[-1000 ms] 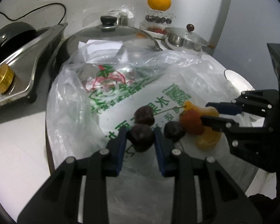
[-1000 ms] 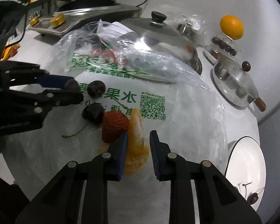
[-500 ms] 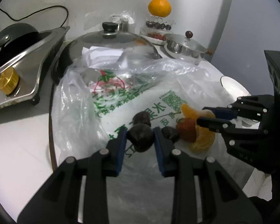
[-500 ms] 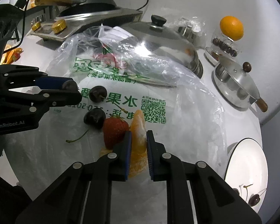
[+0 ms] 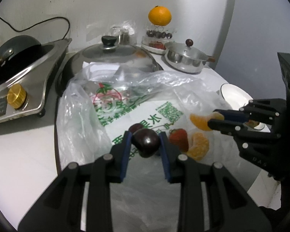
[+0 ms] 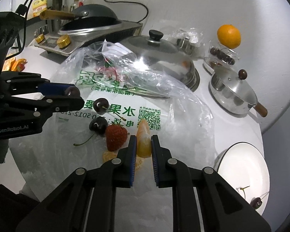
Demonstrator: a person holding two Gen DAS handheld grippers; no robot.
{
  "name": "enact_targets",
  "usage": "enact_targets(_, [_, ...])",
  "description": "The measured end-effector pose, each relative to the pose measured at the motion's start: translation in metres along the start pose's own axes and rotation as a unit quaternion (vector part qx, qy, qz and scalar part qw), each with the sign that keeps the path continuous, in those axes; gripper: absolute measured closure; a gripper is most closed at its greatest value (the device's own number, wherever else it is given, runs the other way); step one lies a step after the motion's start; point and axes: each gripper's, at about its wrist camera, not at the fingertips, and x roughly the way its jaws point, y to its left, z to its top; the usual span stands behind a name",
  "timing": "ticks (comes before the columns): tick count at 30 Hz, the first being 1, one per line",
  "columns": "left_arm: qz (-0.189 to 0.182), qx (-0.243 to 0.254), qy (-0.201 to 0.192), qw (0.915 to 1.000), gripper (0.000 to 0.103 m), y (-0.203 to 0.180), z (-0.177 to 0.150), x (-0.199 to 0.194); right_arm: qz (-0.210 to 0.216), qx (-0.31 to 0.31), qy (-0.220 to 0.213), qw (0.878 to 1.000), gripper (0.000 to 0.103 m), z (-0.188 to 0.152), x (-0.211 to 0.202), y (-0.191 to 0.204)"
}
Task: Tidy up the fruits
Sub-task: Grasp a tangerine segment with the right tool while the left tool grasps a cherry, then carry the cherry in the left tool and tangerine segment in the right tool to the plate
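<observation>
My left gripper (image 5: 145,142) is shut on a dark cherry (image 5: 145,142) and holds it above the printed plastic bag (image 5: 137,112). My right gripper (image 6: 143,145) is shut on an orange segment (image 6: 143,138), lifted off the bag; it shows in the left wrist view (image 5: 202,120). On the bag lie a strawberry (image 6: 116,136), two cherries (image 6: 98,125) (image 6: 100,105) and another orange segment (image 5: 199,146). A white plate (image 6: 243,174) at the right holds a cherry (image 6: 256,203).
Behind the bag stand a lidded wok (image 5: 110,58), a small steel pot (image 5: 187,60), a gas stove with a pan (image 5: 19,73) and a tiered stand with cherries and a whole orange (image 5: 160,16). More orange pieces (image 6: 13,64) lie at the far left.
Both grippers have risen from the bag. The left has lifted its cherry, the right has closed on the orange segment and lifted it.
</observation>
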Motion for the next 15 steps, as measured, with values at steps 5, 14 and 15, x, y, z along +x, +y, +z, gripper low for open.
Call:
enact_targets(5, [0.004, 0.006, -0.008, 0.9999, 0.073, -0.008, 0.002, -0.009, -0.003, 0.005, -0.01, 1.0, 0.089, -0.003, -0.011, -0.006])
enact_targets(14, [0.013, 0.007, -0.022, 0.9996, 0.073, -0.018, 0.003, -0.028, 0.009, 0.014, -0.008, 1.0, 0.089, -0.017, -0.011, -0.012])
enact_targets(15, [0.013, 0.008, -0.024, 0.9996, 0.073, -0.02, 0.003, -0.03, 0.009, 0.015, -0.009, 1.0, 0.089, -0.018, -0.012, -0.013])
